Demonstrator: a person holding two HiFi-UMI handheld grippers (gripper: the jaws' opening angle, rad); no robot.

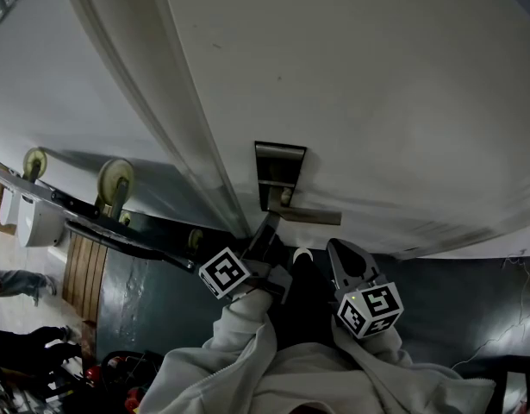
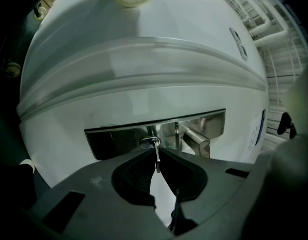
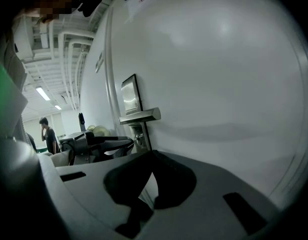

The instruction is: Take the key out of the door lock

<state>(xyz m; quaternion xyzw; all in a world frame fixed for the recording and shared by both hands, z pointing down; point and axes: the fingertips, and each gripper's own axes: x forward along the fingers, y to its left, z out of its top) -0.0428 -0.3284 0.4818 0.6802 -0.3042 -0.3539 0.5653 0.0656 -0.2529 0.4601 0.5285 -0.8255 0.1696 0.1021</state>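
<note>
A thin metal key [image 2: 157, 160] sticks out of the lock cylinder [image 2: 149, 143] in the steel lock plate [image 2: 118, 139] of a white door [image 1: 377, 102]. My left gripper [image 2: 156, 152] is shut on the key, its jaw tips pinched on the key right in front of the cylinder. In the head view the left gripper [image 1: 268, 222] reaches up to the plate [image 1: 279, 172], just below the lever handle [image 1: 309, 217]. My right gripper [image 1: 341, 252] hangs to the right of it, off the door, shut with nothing in it [image 3: 152, 154].
The lever handle [image 2: 196, 139] juts out right of the key. A dark trolley frame with cream wheels [image 1: 115, 179] leans by the door's left edge. A person [image 3: 46, 133] stands far off in the room behind. The floor [image 1: 144, 300] below is dark.
</note>
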